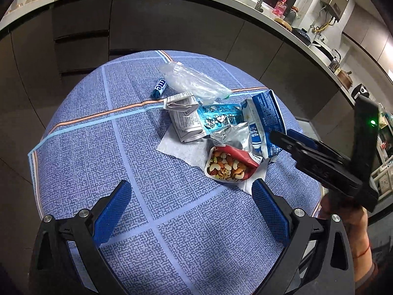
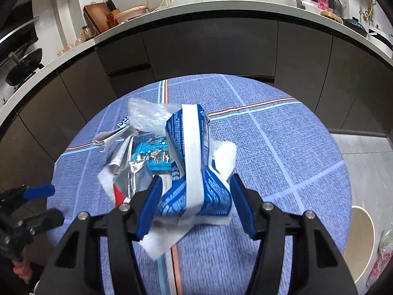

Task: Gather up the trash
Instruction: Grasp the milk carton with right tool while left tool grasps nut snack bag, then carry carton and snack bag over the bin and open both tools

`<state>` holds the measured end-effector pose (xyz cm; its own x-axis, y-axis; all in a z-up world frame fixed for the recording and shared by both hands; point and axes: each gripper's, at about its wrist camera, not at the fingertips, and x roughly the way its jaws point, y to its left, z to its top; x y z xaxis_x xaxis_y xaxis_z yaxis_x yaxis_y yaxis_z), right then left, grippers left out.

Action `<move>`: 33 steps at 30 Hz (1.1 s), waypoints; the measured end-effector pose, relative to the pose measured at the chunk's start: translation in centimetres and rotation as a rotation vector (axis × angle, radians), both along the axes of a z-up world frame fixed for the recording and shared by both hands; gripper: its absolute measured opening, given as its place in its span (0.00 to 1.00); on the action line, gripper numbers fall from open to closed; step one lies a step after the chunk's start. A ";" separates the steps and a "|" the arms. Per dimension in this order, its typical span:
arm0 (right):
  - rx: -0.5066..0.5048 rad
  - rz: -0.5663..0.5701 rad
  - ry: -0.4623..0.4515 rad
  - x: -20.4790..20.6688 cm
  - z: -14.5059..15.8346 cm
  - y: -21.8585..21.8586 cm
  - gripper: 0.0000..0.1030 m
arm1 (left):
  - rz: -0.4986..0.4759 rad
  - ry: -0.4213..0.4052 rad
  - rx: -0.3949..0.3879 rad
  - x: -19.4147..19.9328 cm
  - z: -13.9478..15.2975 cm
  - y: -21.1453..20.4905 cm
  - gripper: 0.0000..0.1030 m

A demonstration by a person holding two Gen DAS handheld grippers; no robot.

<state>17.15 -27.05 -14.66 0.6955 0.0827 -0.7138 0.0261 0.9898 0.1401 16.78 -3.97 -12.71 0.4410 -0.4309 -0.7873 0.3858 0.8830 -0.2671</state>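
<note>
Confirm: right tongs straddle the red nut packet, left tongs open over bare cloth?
Not the nut packet. In the right wrist view the right tongs straddle the blue-and-white carton; the red nut packet lies beside it. The left tongs are open over bare tablecloth, as stated.

Dim indoor light, bluish cast. Heavy fisheye bend, black vignette at corners. Soft shadows on the tablecloth (image 1: 172, 221). Slight motion blur in right wrist view; countertop (image 2: 221, 7) bright.
</note>
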 end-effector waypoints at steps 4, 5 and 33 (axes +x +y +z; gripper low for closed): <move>0.004 0.004 0.010 0.4 -0.9 0.1 0.39 | -0.029 -0.003 0.004 0.4 -0.3 -0.7 0.92; 0.012 0.003 0.012 0.5 -1.0 0.0 0.23 | -0.036 0.002 -0.002 0.5 -0.4 -0.9 0.92; 0.034 -0.029 -0.027 -5.1 0.8 -2.1 0.15 | -0.073 0.179 -0.051 7.9 -3.9 -9.0 0.62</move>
